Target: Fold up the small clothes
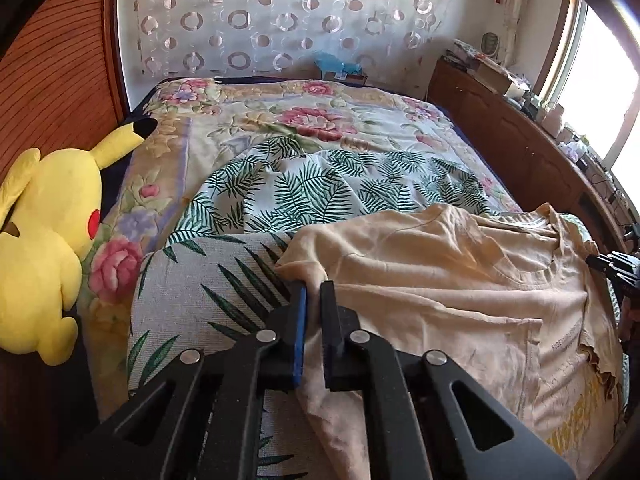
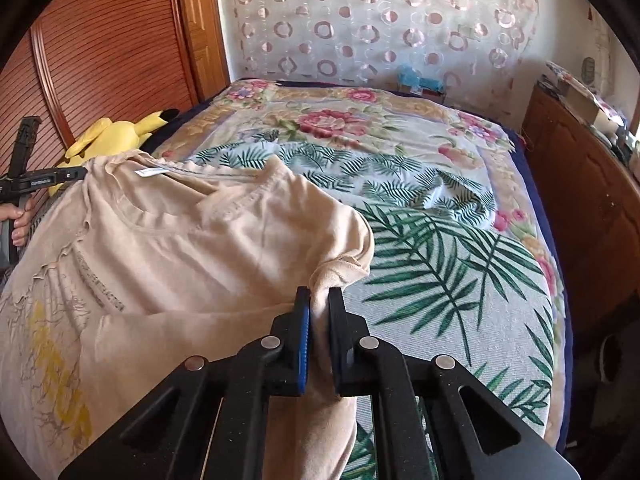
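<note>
On the near end of the bed, over a white cloth printed with green palm fronds [image 1: 224, 292], lies a crumpled pale-beige cotton T-shirt with cracked yellow lettering on its chest [image 1: 460, 280], spread from left to right with its ribbed neckline toward the far side. The left gripper [image 1: 314, 292] is clamped tight on the shirt's left sleeve edge, a fold of beige fabric pinched between its black jaws and blue pad. The right gripper [image 2: 319, 296] is likewise closed on the bunched right sleeve end, cloth filling the narrow gap between its pads. In my judgement, the two sleeve grips are taken so the garment can be lifted and drawn taut, which would flatten it for a first fold; the wrinkles across the chest suggest it is not yet smoothed. The palm cloth appears to serve as a working surface above the floral quilt [image 1: 320, 120]. A yellow plush toy with black-tipped ears [image 1: 48, 232] rests at the left edge of the bed, well apart from the shirt and no obstacle. A wooden cabinet [image 1: 520, 136] stands along the right side, its top cluttered. The frayed lower hem near the lettering looks fragile and may tear under tension.
</note>
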A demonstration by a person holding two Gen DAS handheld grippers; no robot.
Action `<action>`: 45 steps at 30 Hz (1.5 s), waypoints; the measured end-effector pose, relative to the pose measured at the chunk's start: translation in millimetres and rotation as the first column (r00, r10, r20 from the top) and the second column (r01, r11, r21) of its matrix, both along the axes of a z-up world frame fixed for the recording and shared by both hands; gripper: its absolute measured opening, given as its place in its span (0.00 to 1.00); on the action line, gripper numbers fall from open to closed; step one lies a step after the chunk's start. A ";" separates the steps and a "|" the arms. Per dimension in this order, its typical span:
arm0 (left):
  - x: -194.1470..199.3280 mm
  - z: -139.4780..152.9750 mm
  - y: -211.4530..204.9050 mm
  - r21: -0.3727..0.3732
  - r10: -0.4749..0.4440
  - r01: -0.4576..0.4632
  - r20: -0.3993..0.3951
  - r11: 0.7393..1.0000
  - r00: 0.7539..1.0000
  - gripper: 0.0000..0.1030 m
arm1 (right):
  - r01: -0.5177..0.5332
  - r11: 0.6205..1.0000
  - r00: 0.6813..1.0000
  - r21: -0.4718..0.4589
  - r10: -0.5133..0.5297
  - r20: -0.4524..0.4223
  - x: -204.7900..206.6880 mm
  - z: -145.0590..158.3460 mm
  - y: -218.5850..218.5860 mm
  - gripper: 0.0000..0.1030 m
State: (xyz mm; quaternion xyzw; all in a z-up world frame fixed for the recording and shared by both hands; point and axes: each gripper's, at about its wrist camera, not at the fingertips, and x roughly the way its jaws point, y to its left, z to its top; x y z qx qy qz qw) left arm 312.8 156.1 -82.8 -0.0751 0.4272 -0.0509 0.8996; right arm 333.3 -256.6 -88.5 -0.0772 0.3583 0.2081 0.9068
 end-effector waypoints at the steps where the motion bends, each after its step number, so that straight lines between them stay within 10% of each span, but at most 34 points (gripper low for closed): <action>1: -4.6 3.4 -1.6 -0.009 -0.001 0.001 0.014 1.000 1.000 0.06 | -0.004 1.000 1.000 0.010 0.003 0.017 -3.7 3.8 0.0 0.07; 25: -208.7 57.6 -44.2 -0.023 -0.013 0.019 0.241 1.000 0.970 0.06 | -0.073 0.987 0.977 0.144 0.042 0.210 -184.3 23.4 -43.8 0.07; 45: -353.4 67.0 -27.2 -0.076 0.097 -0.078 0.301 0.994 0.949 0.06 | -0.019 0.987 0.995 0.157 0.004 0.100 -334.0 10.3 -112.3 0.07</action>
